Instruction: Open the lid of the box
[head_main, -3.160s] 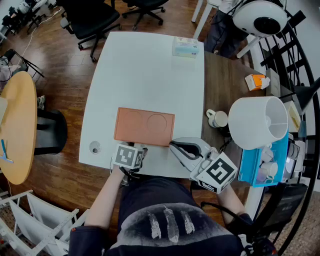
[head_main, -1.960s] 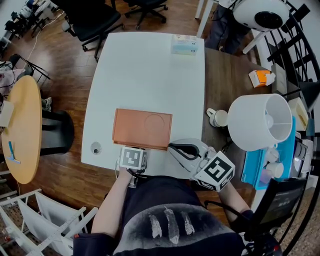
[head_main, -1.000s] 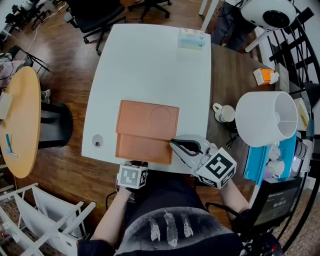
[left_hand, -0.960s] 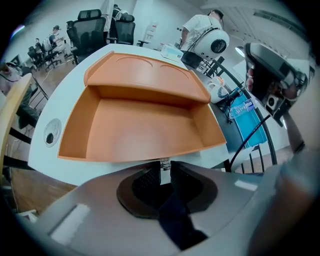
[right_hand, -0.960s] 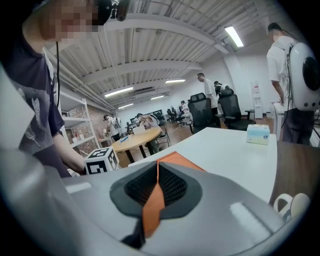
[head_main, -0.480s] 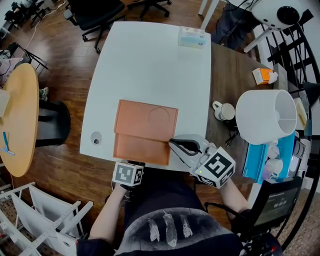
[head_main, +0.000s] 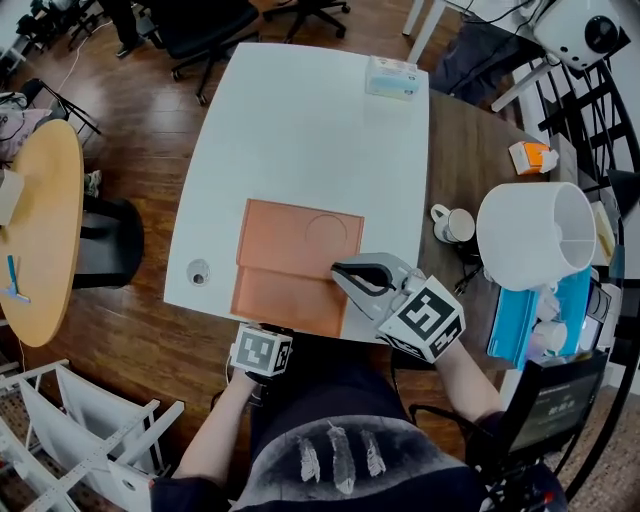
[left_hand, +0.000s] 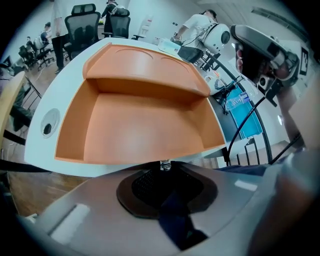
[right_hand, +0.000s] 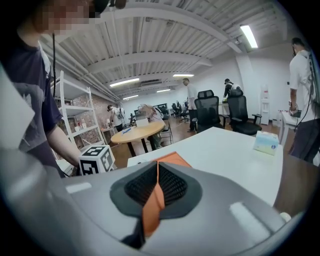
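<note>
Pinched the small knob (left_hand: 164, 164) on the near wall of the orange box (head_main: 298, 262), lying crosswise and half slid open at the table (head_main: 300, 130) edge, in the left gripper (left_hand: 164, 169); clamped its right edge in the right gripper (right_hand: 156, 176); pull line probably straight back toward the body

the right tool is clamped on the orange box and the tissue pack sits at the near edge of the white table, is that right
Not quite. The tissue pack sits at the far edge of the white table, not the near one; the head view shows it. The rest holds: the right tool is clamped on the orange box.
</note>
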